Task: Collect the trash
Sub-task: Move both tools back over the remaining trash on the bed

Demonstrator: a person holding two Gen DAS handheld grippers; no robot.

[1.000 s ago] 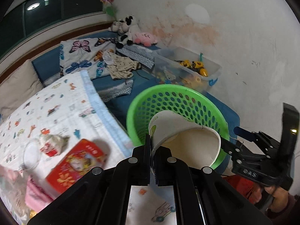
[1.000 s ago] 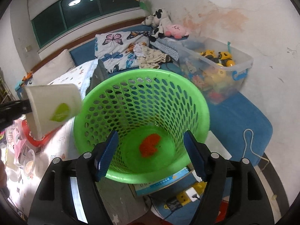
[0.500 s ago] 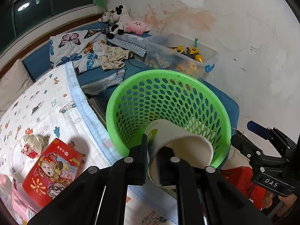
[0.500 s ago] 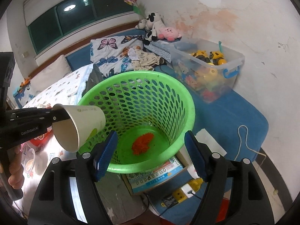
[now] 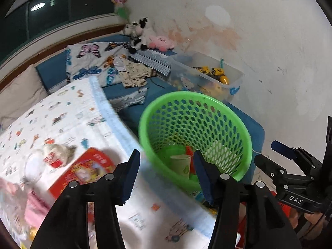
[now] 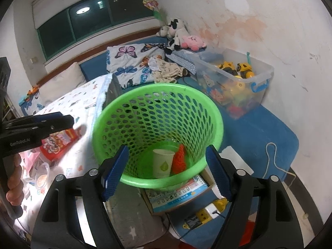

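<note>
A bed covered by a white cartoon-print blanket [image 5: 68,116] fills the left of the frame; on it lie a red printed packet [image 5: 83,172], a crumpled wrapper [image 5: 56,151] and, lower left, something pink and blurred [image 5: 33,205]

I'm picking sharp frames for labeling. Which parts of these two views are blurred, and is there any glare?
Left wrist view: the patterned blanket and red box at lower left are motion-smeared, while the green basket and paper cup stay fairly sharp. Right wrist view: mostly crisp, with slight smear around the left tool; a ceiling lamp reflects in the dark window. Both show fisheye bending.
</note>
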